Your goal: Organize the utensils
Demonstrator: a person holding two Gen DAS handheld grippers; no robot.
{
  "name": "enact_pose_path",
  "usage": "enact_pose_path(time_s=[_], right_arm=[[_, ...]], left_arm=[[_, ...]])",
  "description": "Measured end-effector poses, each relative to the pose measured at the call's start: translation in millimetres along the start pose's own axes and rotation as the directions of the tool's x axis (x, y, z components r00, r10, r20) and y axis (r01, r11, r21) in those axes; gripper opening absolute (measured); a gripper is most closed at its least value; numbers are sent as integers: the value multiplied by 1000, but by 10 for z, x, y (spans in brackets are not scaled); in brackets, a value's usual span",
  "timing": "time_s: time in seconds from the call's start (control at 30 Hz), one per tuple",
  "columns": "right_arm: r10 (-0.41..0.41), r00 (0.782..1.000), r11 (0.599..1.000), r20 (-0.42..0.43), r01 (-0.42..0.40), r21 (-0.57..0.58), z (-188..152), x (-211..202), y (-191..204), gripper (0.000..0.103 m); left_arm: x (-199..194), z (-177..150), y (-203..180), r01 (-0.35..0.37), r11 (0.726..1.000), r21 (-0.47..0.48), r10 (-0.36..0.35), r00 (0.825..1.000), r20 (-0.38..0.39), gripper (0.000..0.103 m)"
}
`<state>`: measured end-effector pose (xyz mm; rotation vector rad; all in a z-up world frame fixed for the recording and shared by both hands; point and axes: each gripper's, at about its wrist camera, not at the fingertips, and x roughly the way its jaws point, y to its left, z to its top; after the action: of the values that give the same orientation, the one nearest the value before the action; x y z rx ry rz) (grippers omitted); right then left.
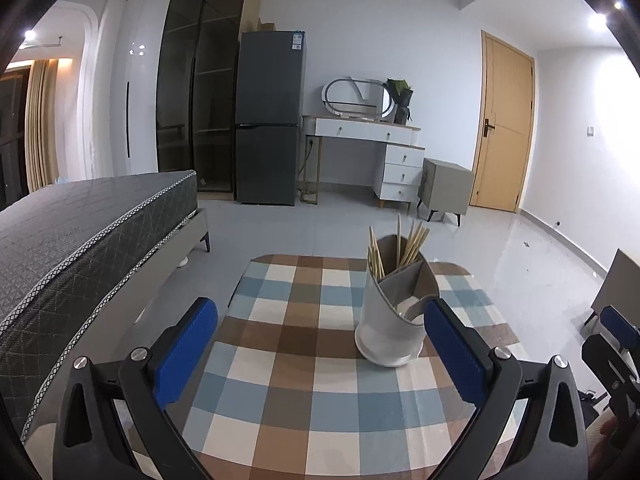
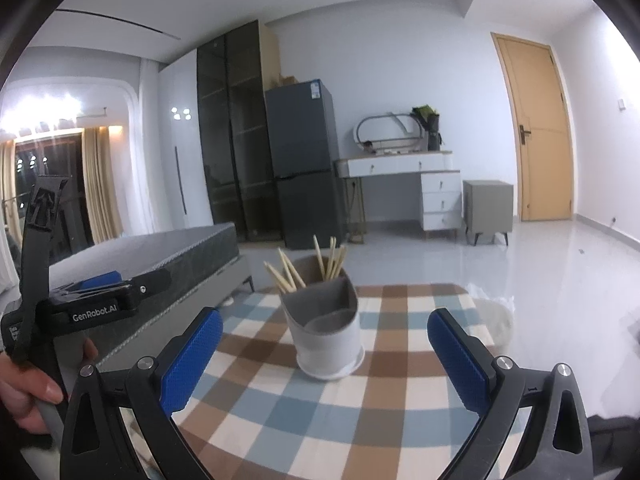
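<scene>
Both tongs hover over the near edge of a small desk (image 1: 280, 360) with a checked cloth; nothing is between the blue pads of either. Left tongs (image 1: 320, 354) stand spread wide and empty, right tongs (image 2: 325, 358) likewise released, pads well apart. The task's thing, a white holder (image 1: 390, 320) with grey inner dividers, stands upright on the desk, centre-right in the left view and about centre in the right view, just beyond the tips of both tongs. Chopsticks (image 2: 316, 268) stand in its far compartments, in two loose bunches leaning outward. In the left view a pale spoon-like piece (image 1: 412, 306) shows in the near compartment, partly hidden by the right pad; what it is cannot be told for sure. From the right view the near compartment looks grey and bare. No loose utensil lies on the visible cloth. A hand (image 2: 32, 392) at the left edge of the right view grips the left tool's handle. Judgement: sorting looks near done or at a pause between picks, with the tongs pulled back from the holder. The next move calls for finding any utensil outside these views, or else closing on a stray stick by its upper shaft, steadying the holder so it does not tip.
</scene>
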<state>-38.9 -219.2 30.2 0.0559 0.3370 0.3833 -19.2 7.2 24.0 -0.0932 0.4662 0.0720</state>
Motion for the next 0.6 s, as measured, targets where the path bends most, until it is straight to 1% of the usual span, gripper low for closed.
enact_pose_path(time_s=[0.07, 0.2, 0.33, 0.4, 0.5, 0.6], right_arm=[[0, 1000, 1000, -4, 0, -1, -11, 13, 0, 103], [-3, 998, 1000, -62, 4, 23, -81, 111, -19, 103], [-11, 996, 999, -89, 15, 39, -121, 162, -44, 103], [-10, 995, 999, -95, 14, 47, -130, 173, -55, 103], [-13, 995, 999, -103, 17, 45, -139, 178, -41, 103], [-13, 994, 999, -106, 17, 40, -141, 166, -32, 103]], left_arm=[[34, -50, -10, -1, 1000, 9, 2, 1000, -11, 101], [99, -95, -44, -10, 1000, 23, 11, 999, -39, 101], [112, -88, -16, -7, 1000, -5, 7, 999, -53, 101], [95, -73, -28, -15, 1000, 2, 15, 999, -48, 101], [87, -87, -40, 4, 1000, -1, -4, 998, -61, 101], [85, -80, -48, 6, 1000, 0, -6, 998, -65, 101]])
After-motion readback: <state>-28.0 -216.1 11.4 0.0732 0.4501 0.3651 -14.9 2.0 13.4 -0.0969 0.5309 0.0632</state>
